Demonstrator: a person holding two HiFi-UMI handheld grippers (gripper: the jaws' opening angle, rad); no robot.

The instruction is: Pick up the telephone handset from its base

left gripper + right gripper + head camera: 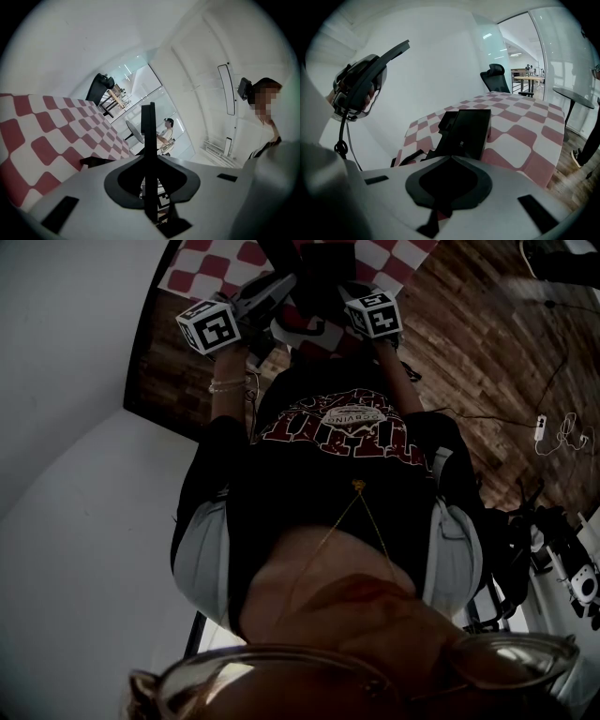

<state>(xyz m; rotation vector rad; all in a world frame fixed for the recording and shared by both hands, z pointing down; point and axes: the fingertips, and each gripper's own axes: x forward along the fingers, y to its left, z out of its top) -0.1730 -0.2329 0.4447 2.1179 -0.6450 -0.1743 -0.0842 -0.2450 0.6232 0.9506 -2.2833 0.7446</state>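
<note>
Fingers of the left gripper [267, 296] grasp the telephone handset [149, 140], clear of the base [465, 131] near a corner of the checkered surface [520, 140]; whether the right gripper [373, 317] is clenched cannot be told.

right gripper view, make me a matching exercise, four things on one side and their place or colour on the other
Things:
1 handset
2 base
3 cloth
4 chair

Place or colour:
a red and white checks
b beyond the cloth's far edge
c held up in the air, off the base
d resting on the cloth

Pairs: 1-c, 2-d, 3-a, 4-b
</note>
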